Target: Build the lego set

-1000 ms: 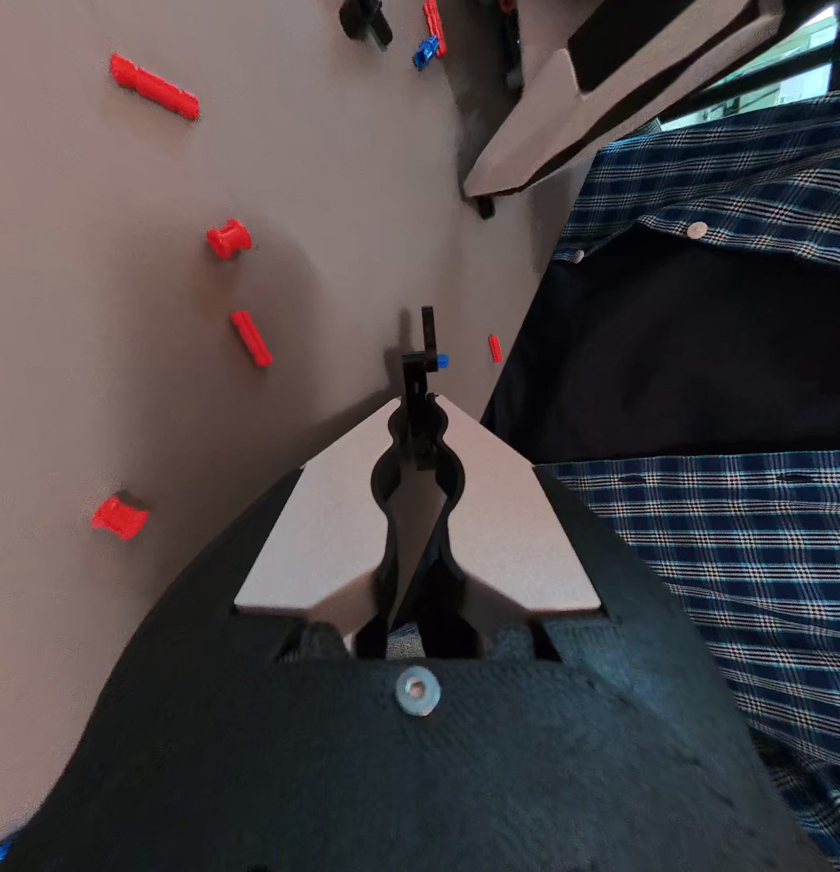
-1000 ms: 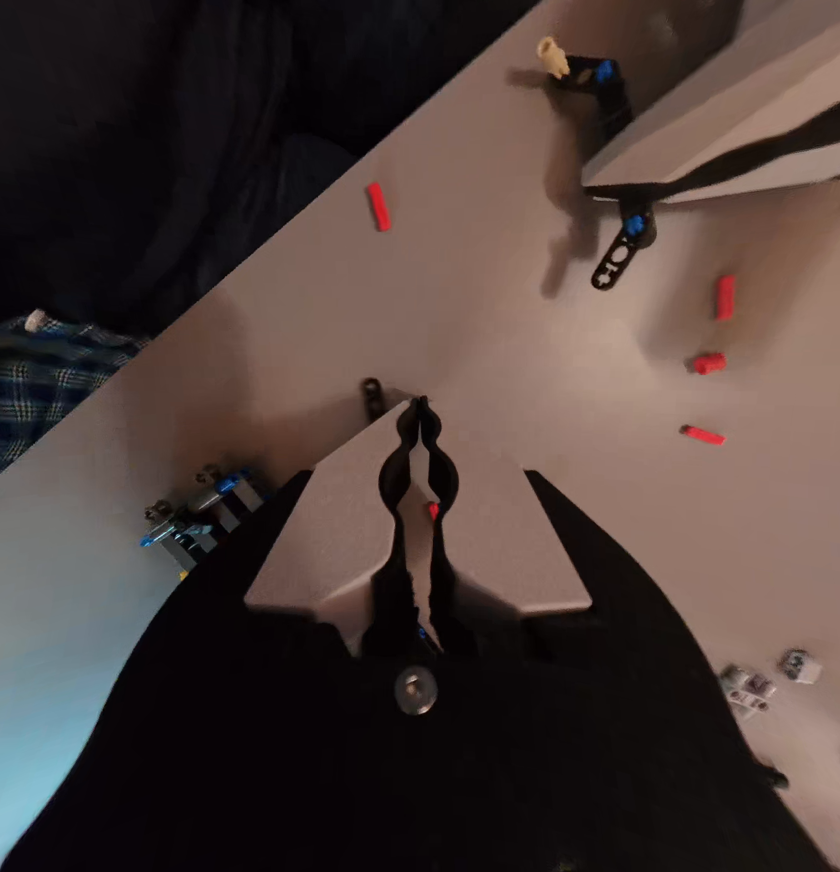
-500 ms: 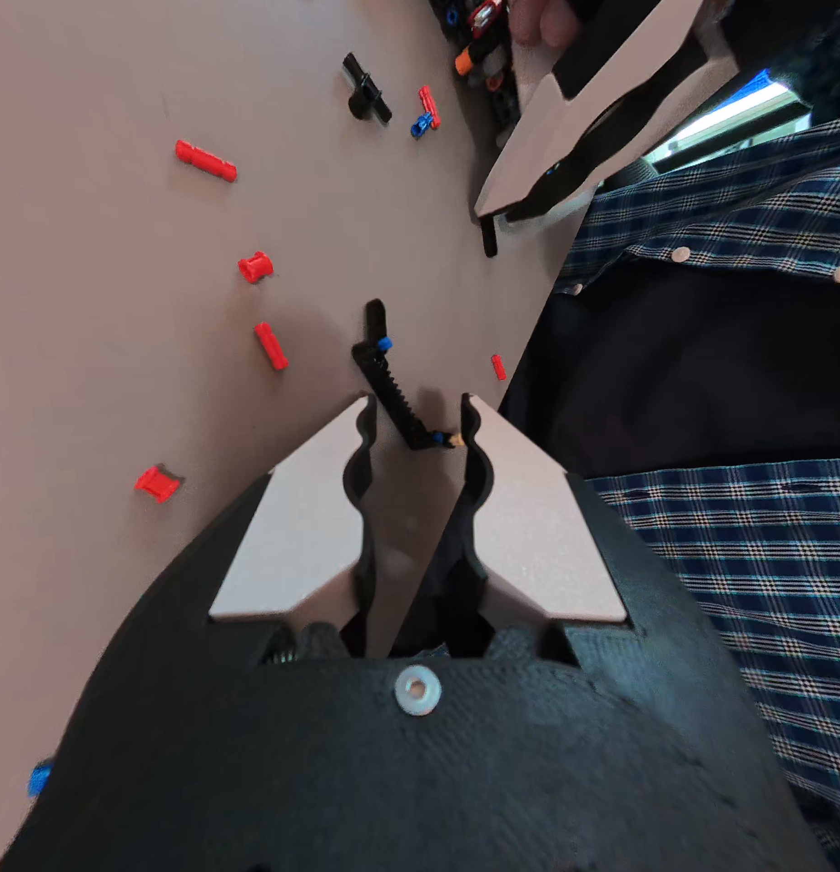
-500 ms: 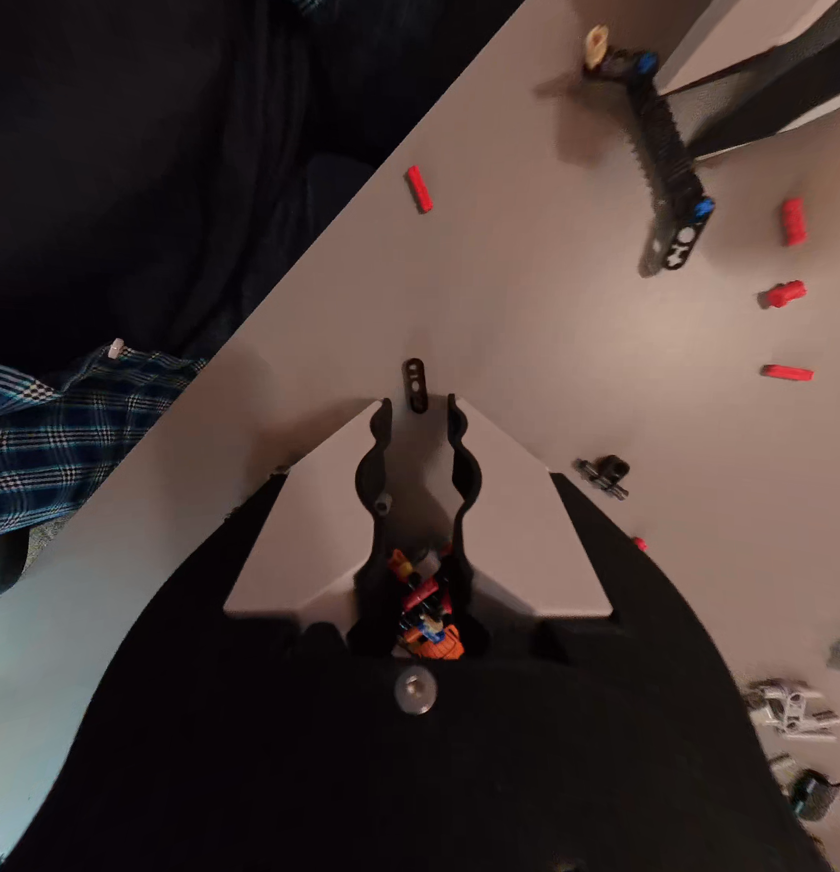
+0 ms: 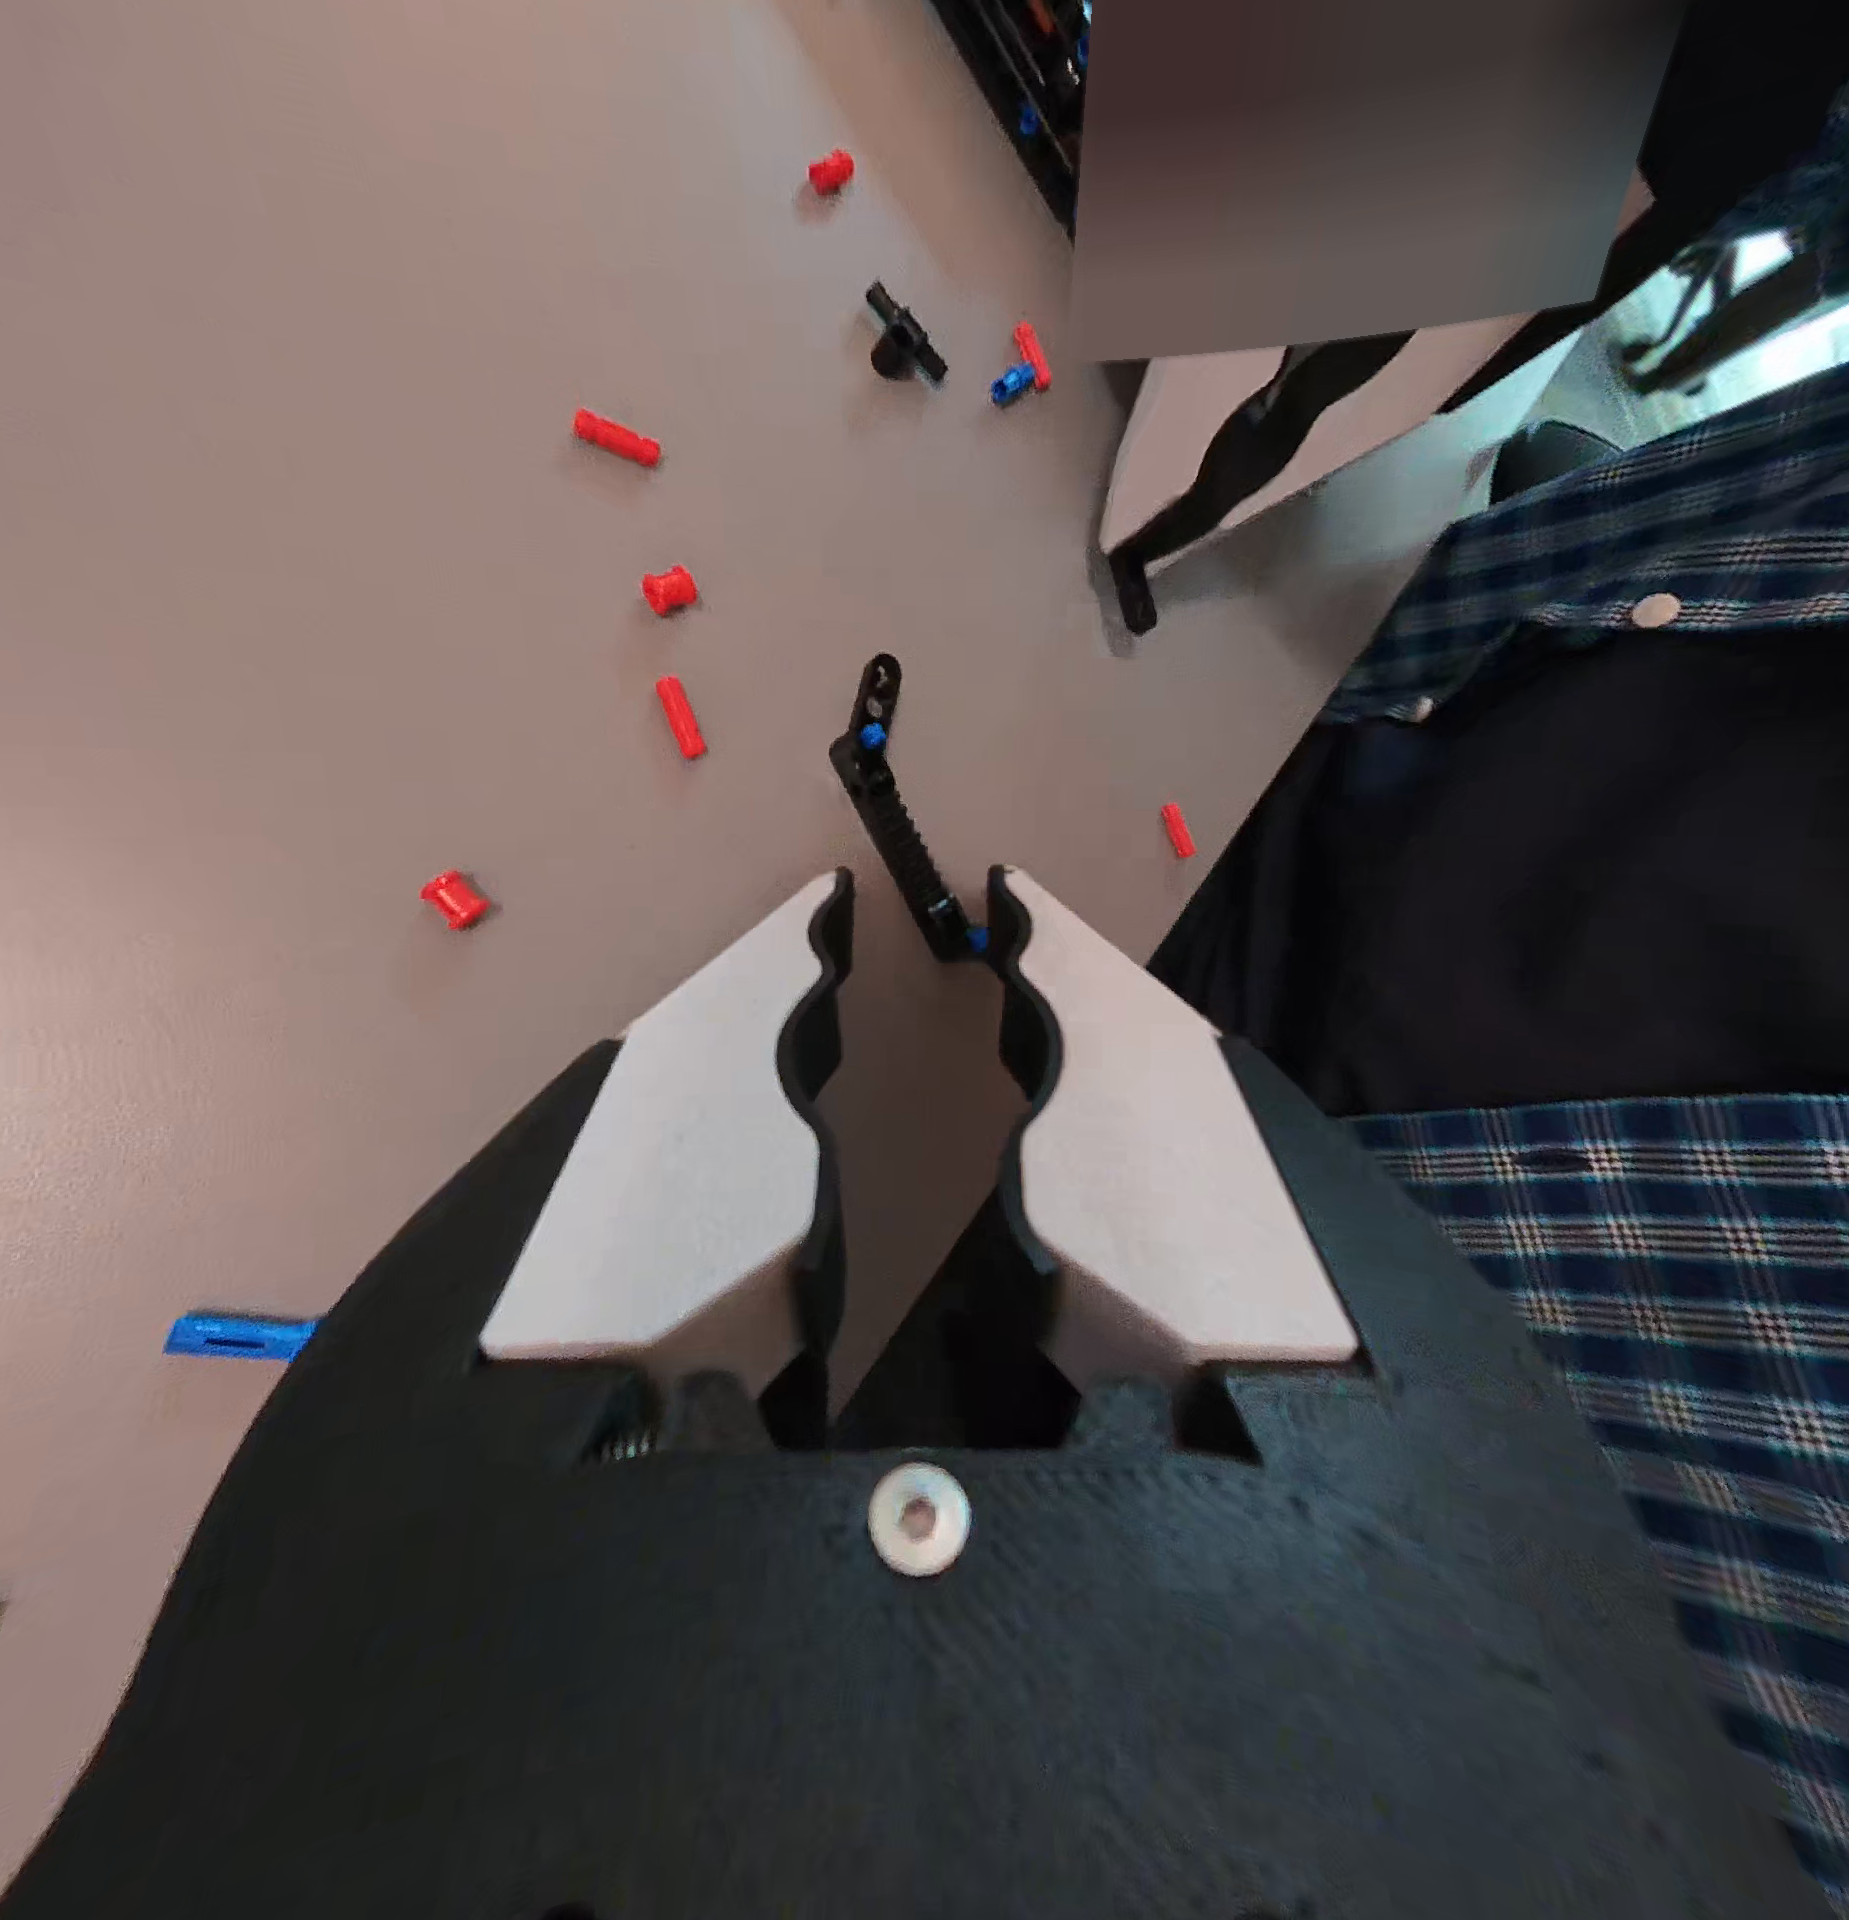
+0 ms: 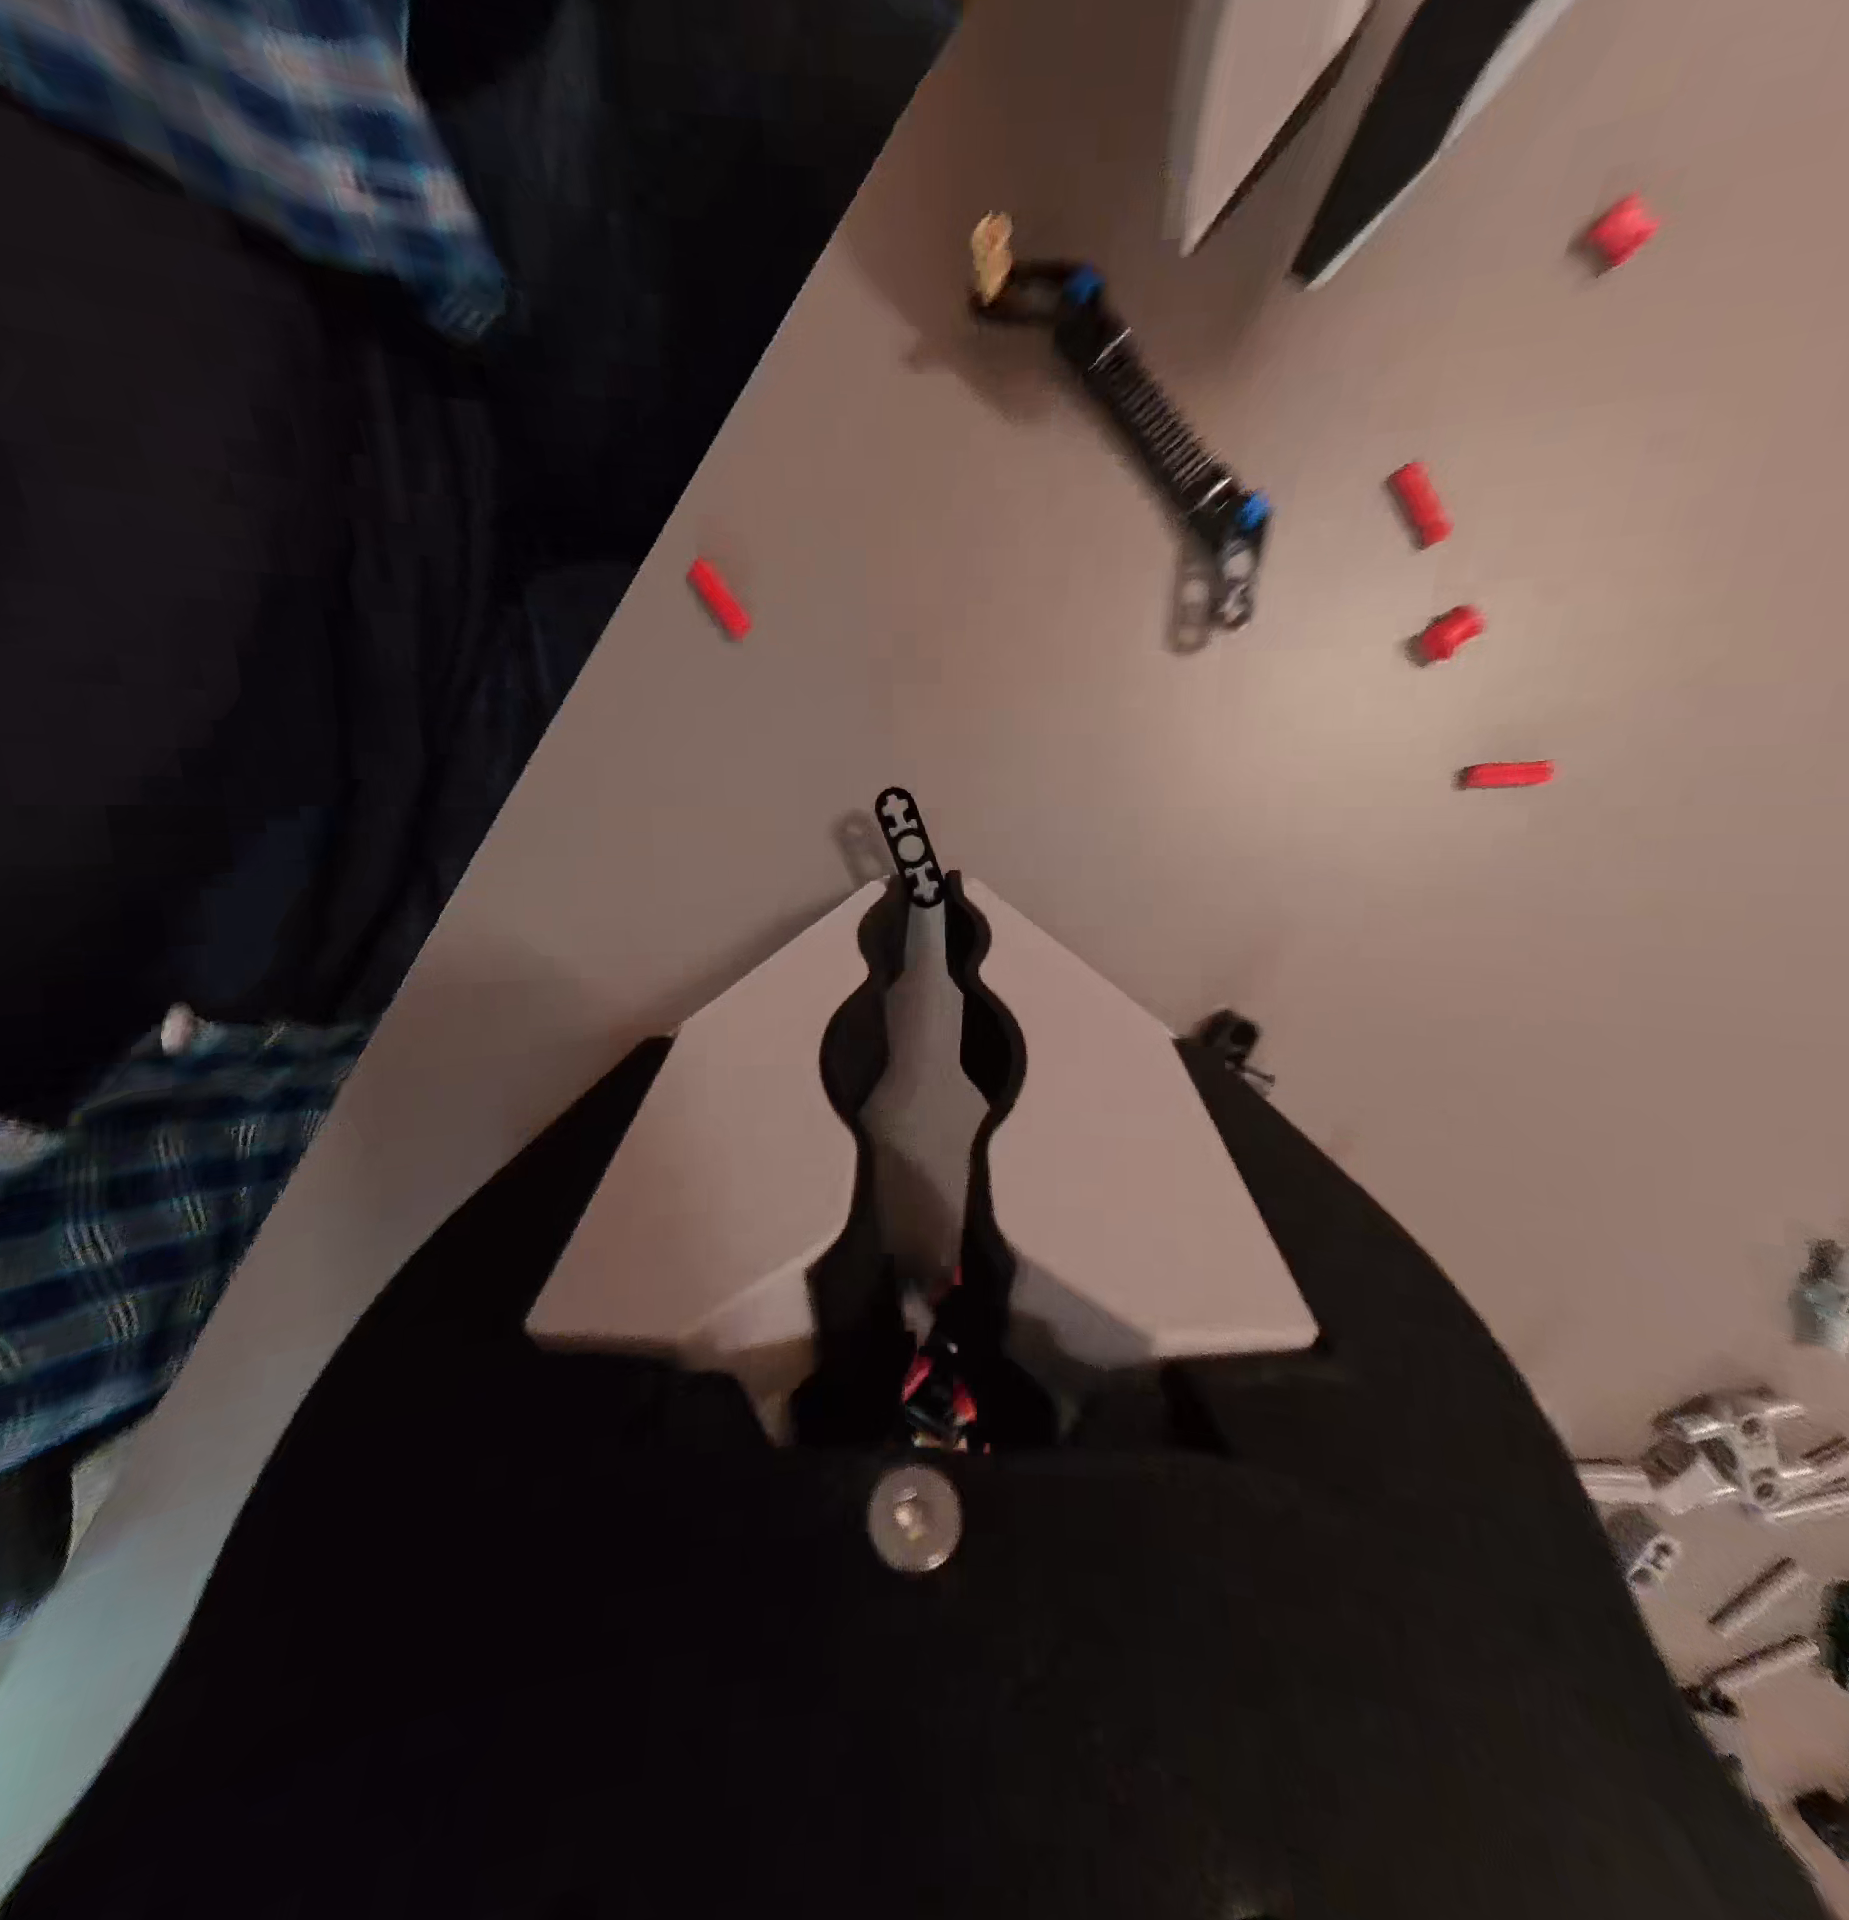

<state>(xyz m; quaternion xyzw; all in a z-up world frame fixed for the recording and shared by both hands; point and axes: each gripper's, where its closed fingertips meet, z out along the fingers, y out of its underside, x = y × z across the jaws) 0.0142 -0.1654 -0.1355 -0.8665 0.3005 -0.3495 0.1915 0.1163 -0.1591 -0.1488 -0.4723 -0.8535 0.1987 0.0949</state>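
Lego strip (image 6: 907,850), black, clamped at right gripper (image 6: 918,883) tips above table (image 6: 1263,831) | left gripper (image 5: 920,904) fingers apart, empty; black ribbed lego assembly (image 5: 897,821) flat just beyond, touching one tip | red pins (image 5: 679,715) scattered around | checked shirt (image 5: 1678,1351) alongside

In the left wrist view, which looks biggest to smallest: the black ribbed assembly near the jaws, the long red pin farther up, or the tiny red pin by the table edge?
1. Black ribbed assembly, longest by far.
2. Long red pin.
3. Tiny red pin.

The assembly lies nearest the camera, which exaggerates its lead.
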